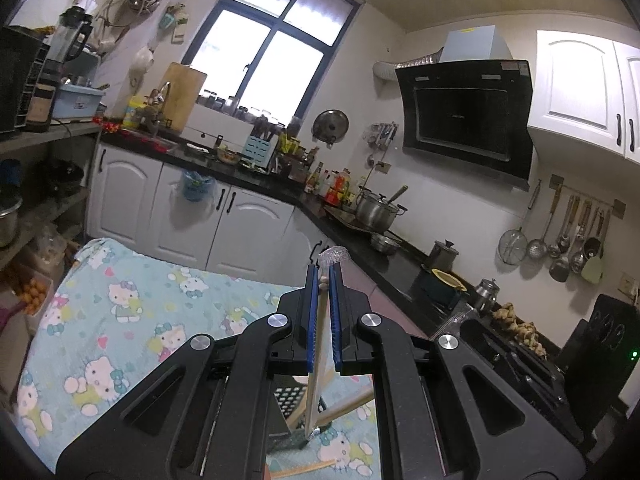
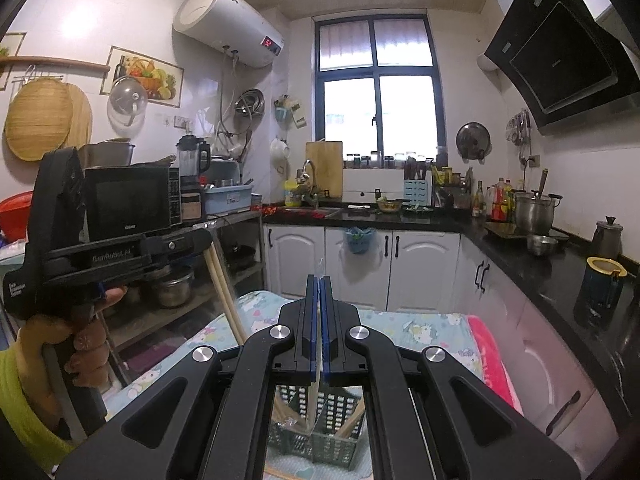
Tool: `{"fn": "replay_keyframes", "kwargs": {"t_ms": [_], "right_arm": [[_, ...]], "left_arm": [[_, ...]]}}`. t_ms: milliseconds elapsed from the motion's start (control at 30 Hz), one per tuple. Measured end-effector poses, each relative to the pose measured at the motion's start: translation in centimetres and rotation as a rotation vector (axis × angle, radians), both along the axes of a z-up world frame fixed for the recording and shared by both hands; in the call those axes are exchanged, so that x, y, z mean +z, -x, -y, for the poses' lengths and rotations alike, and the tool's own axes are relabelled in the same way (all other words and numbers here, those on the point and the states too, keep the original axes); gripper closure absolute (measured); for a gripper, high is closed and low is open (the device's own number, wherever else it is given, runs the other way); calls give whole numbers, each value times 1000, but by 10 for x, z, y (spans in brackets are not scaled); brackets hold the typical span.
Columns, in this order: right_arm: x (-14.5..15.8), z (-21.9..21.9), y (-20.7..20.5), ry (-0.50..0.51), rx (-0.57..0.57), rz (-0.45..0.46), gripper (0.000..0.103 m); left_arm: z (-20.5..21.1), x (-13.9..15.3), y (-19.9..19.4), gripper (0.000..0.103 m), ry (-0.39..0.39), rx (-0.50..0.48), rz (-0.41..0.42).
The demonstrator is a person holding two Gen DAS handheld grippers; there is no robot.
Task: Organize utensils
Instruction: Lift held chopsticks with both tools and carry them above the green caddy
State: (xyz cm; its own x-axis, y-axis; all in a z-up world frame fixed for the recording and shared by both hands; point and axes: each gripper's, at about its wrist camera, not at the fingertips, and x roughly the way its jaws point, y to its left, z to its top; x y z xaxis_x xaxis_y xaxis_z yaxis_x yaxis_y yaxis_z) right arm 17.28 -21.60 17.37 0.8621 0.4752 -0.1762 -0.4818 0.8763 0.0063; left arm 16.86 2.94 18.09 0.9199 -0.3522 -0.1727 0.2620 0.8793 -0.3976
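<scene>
The left gripper [image 1: 325, 280] is clamped on a wrapped pair of chopsticks [image 1: 318, 364] above the green basket [image 1: 289, 404]. The right gripper [image 2: 319, 292] pinches what looks like another wrapped chopstick [image 2: 314, 396] over the same basket [image 2: 336, 432], near the cartoon-print cloth [image 2: 420, 330].

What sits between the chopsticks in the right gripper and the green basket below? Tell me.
Nothing visible. The right gripper is shut on wrapped chopsticks whose lower end hangs over the green basket. Other chopsticks lean inside at the right, off that line.
</scene>
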Motion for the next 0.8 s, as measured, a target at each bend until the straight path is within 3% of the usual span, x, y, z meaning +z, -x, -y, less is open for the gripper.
{"fn": "replay_keyframes", "kwargs": {"t_ms": [800], "right_arm": [[-14,-10,-50,-6,-35,-51,101]], "left_arm": [[6,-27,-34,100,-48,115,-3]]}}
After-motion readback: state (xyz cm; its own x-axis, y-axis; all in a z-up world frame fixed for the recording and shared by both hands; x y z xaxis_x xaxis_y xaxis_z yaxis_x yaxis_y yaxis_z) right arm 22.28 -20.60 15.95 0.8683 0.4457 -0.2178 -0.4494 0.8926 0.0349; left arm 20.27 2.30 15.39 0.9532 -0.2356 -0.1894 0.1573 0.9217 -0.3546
